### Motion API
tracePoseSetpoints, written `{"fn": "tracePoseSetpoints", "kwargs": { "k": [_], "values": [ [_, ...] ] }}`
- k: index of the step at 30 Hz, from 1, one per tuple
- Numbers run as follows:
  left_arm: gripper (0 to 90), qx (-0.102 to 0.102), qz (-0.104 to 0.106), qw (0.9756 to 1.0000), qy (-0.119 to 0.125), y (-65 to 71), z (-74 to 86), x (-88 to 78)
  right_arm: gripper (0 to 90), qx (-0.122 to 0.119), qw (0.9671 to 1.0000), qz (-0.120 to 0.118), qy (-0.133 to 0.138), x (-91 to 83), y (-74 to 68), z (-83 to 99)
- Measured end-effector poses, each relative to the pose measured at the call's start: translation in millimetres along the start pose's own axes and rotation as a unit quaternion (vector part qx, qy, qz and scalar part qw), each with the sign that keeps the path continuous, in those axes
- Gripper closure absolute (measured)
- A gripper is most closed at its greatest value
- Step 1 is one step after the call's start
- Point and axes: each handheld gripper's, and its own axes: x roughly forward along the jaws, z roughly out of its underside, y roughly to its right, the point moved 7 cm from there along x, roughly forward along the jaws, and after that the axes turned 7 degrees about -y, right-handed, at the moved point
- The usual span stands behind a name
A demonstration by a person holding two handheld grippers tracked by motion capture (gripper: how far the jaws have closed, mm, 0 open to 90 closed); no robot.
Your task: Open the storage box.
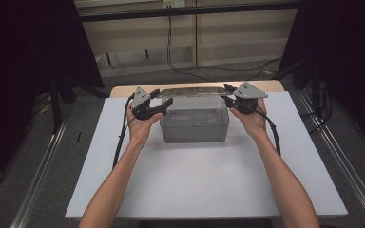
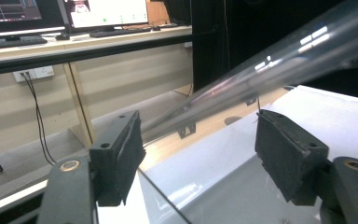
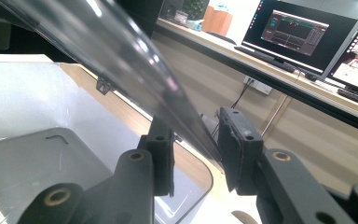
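My left gripper sits at the left end of the clear lid, jaws spread. In the left gripper view the two pads stand well apart, and the lid's edge runs slantwise beyond and above them, not pressed by either pad. So the left is loose, nothing pinched.

My right gripper is at the right end of the lid. In the right gripper view the lid's edge comes down from the upper left and goes between the two pads, which are close around it. The right jaws pinch the lid's edge.

The lid is tilted, lifted at the back over the bin, with its long edge along the bin's far rim as seen in the high view. The bin is a clear, greyish box, standing upright at the middle of the white board, nearer its far edge. Bin's rounded rim corner shows just below my right jaws. Inside of bin looks empty, though the wall is hazy.

The left hand is just left of the bin, and the right hand is just right of it. Both forearms come in from the bottom. Cables trail down from each gripper along the wrists.

Wooden table edge peeks out beyond the board. Monitors on a desk behind.
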Motion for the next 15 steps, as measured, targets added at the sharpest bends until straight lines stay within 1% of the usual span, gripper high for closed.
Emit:
{"fn": "tracePoseSetpoints", "kwargs": {
  "k": [2,5,6,8,9,12,13,14,15],
  "values": [
    [33.5,0.003,-0.001,1.0,-0.004,-2.0,-1.7,1.2,66.4,0.003,1.0,-0.001,0.002,0.5,0.6,0.4],
    [33.9,0.012,-0.012,0.9998,-0.009,-7.9,-4.2,1.7,66.4,0.008,1.0,0.002,0.004,1.1,1.0,-0.2],
    [34.3,0.015,-0.013,0.9998,-0.006,-10.0,-5.7,2.3,66.4,0.005,1.0,0.003,0.004,1.4,1.7,-0.5],
    [35.8,0.014,-0.014,0.9998,-0.001,-12.9,-7.3,3.2,66.7,0.007,1.0,0.003,0.004,2.2,2.6,-2.3],
    [36.7,0.015,-0.006,0.9999,0.003,-14.3,-8.1,3.9,67.0,0.006,1.0,0.004,0.004,2.5,3.2,-3.4],
    [39.6,0.018,-0.003,0.9998,0.005,-14.1,-7.9,5.9,67.0,0.009,0.9999,0.003,0.004,2.7,3.6,-3.1],
    [39.6,0.017,0.003,0.9998,0.003,-13.5,-7.4,6.7,67.0,0.009,0.9999,0.003,0.004,2.7,3.6,-3.1],
    [40.4,0.011,0.006,0.9999,0.008,-13.2,-8.4,8.0,67.0,0.008,1.0,0.004,0.003,2.7,3.8,-2.7],
    [40.4,0.014,0.007,0.9998,0.009,-13.4,-9.0,8.8,66.9,0.01,0.9999,0.003,0.004,2.7,3.8,-2.6]
  ]
}}
